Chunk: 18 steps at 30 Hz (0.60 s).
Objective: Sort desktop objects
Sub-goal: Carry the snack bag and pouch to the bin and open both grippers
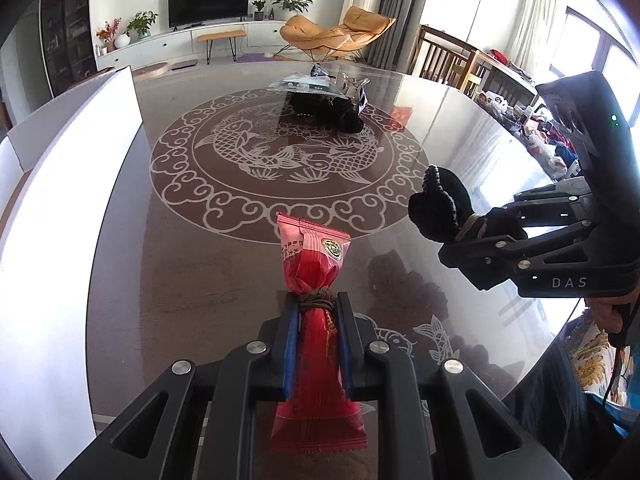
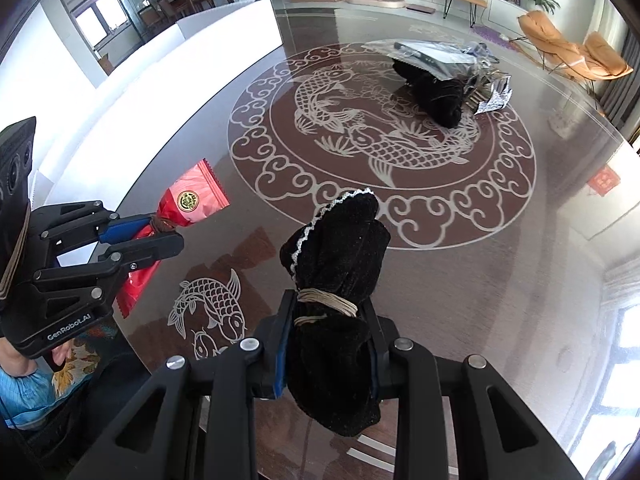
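My left gripper (image 1: 318, 300) is shut on a red snack packet (image 1: 312, 256), pinched at its middle and held above the glass table (image 1: 200, 280). From the right wrist view the same red snack packet (image 2: 192, 200) sticks out of the left gripper (image 2: 168, 236) at the left. My right gripper (image 2: 328, 300) is shut on a black sock (image 2: 340, 248) with a pale trim. In the left wrist view the right gripper (image 1: 452, 236) holds that black sock (image 1: 440, 204) at the right.
A white box (image 1: 60, 220) runs along the table's left side; its wall (image 2: 168, 80) also shows in the right wrist view. At the far side lie another black sock (image 2: 436, 92), a clear plastic packet (image 2: 432, 54) and a silver wrapper (image 2: 494, 98).
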Tool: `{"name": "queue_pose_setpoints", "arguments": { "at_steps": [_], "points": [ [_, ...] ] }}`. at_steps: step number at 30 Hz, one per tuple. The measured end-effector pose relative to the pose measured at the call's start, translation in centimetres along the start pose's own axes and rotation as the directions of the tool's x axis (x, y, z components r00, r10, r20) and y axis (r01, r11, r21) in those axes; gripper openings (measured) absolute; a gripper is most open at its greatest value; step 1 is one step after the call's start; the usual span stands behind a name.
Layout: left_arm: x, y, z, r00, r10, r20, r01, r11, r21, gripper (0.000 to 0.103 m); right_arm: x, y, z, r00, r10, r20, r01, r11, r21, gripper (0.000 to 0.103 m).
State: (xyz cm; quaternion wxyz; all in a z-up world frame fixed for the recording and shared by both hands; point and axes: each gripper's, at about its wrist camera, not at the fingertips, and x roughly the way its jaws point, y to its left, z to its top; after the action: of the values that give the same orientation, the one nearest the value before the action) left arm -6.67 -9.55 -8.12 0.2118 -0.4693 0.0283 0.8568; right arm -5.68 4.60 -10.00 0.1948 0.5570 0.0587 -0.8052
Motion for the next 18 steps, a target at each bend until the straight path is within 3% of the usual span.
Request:
{"name": "queue_pose_setpoints", "arguments": {
  "at_steps": [4,8,14,18],
  "points": [
    [-0.6,0.7,-0.3,0.999,-0.04,0.006,0.04,0.998,-0.038,0.017,0.8,1.0,0.7,1.0,0.003,-0.023,-0.003,1.0,-0.02,0.029],
    [-4.0,2.5,0.9,0.994,-0.07,0.078,0.076,0.994,-0.081,0.017,0.2,3.3,3.1,1.0,0.005,-0.004,-0.006,0.997,-0.079,0.029],
    [-11.8,9.5,2.6,0.979,0.041,0.202,-0.009,0.988,-0.157,0.017,-3.5,10.1,9.3,0.987,0.094,0.127,-0.07,0.98,-0.186,0.029],
    [-14.9,16.6,2.9,0.964,0.177,0.2,-0.128,0.963,-0.235,0.017,-5.4,16.5,13.6,0.958,0.198,0.206,-0.135,0.95,-0.282,0.029]
  ]
}}
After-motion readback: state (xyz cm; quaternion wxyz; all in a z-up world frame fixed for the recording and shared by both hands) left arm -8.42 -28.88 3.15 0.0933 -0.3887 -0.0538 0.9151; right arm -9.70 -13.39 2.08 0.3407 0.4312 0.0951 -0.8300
